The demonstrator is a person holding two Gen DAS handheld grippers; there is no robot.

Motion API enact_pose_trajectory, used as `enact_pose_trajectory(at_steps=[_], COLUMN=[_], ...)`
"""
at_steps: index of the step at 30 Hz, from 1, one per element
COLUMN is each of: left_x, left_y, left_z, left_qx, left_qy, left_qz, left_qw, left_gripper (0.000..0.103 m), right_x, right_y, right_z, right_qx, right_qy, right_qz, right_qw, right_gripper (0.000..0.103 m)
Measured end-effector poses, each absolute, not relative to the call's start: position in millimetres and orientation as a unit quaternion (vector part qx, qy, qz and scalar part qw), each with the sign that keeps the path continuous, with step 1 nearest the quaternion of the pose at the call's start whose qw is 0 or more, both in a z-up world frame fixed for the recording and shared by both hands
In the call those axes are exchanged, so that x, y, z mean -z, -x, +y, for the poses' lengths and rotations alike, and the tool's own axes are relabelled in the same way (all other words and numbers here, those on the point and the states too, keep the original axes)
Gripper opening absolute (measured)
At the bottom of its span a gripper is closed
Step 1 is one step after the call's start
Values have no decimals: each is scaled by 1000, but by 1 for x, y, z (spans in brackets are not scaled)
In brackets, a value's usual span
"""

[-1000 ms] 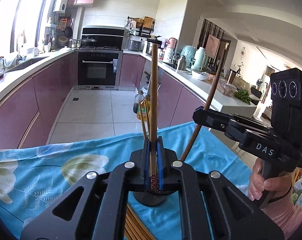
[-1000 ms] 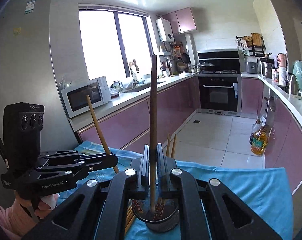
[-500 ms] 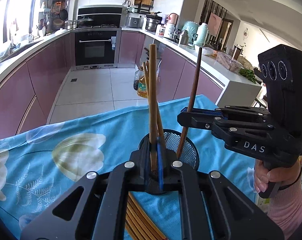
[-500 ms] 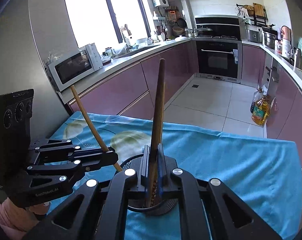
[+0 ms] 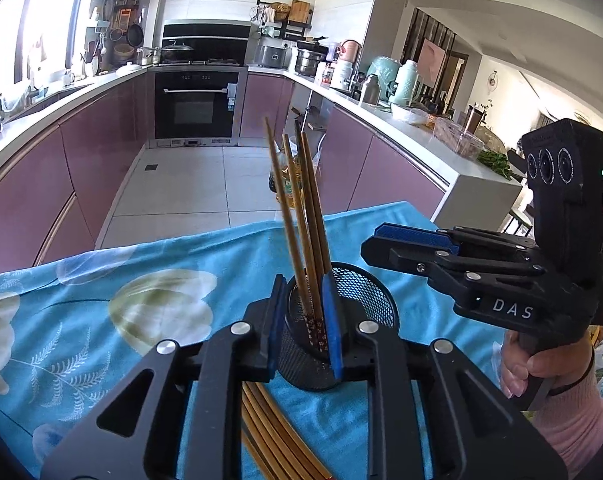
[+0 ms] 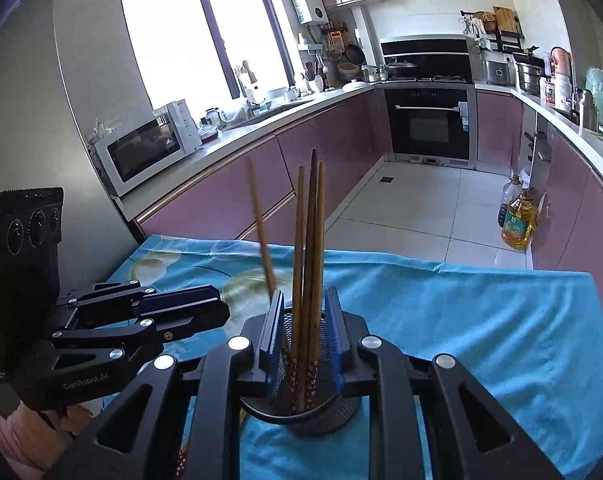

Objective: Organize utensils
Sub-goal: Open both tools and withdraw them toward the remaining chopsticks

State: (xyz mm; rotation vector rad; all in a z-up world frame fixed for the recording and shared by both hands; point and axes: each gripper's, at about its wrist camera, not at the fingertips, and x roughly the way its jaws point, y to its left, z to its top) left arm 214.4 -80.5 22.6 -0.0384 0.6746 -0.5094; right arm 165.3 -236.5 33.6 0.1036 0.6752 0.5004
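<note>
Standing in a round black wire-mesh cup [image 5: 341,312] on the blue floral cloth [image 5: 101,300], slim wooden chopsticks [image 5: 305,232] are leaning free; both the left gripper [image 5: 301,320] and right gripper [image 6: 301,328] have just been opening, pads clear.

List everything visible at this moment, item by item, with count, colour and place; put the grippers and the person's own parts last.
Mesh holder: one, black, on the cloth, between the grippers.
Chopsticks in the holder: four, brown, upright or leaning.
Loose chopsticks: several, brown, flat on the cloth under the left gripper.
Tablecloth: one, blue with pale flowers.
Oil bottle: one, yellow, on the floor.
Microwave: one, white, on the counter.
Oven: one, black, built in.
Left gripper: black, blue pads, jaws just opening, apart around chopsticks.
Right gripper: same.
Right hand: on the handle.
</note>
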Motion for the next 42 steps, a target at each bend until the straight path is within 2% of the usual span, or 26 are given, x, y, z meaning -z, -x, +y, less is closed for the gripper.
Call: enact_pose_trajectory(at_steps=[3,6,11,21,23,31,42], left_x=[-21,-17,3,76,87,97,103], left_y=[-199,-183,-156,-126,-123,-117,-121], left_z=[-73,-63,-47,-20,-20,-27,-34], left_qx=[245,239,222,194,191,191,187], left_qy=[14,8,-8,-5,-3,-7,-10], left_qz=[317,315,327,408,417,428,437], left_qw=[916,918,918,892,889,883,880], left_gripper=[25,26,30,30,33,36,34], right_x=[-34,-31,-9,60,65,72,77], right_y=[-150,-132,-109,-92,-89,-82,-82], right_z=[-237,-236,-227,-193,-187,-174,-165], right_qx=[-252,-274,-300,-301,-298,-269,-249], right_qy=[-48,-48,-39,-23,-18,10,36], right_qz=[317,310,334,417,421,426,426], right_qw=[913,909,893,857,856,864,869], right_gripper=[30,37,44,44,44,44,43])
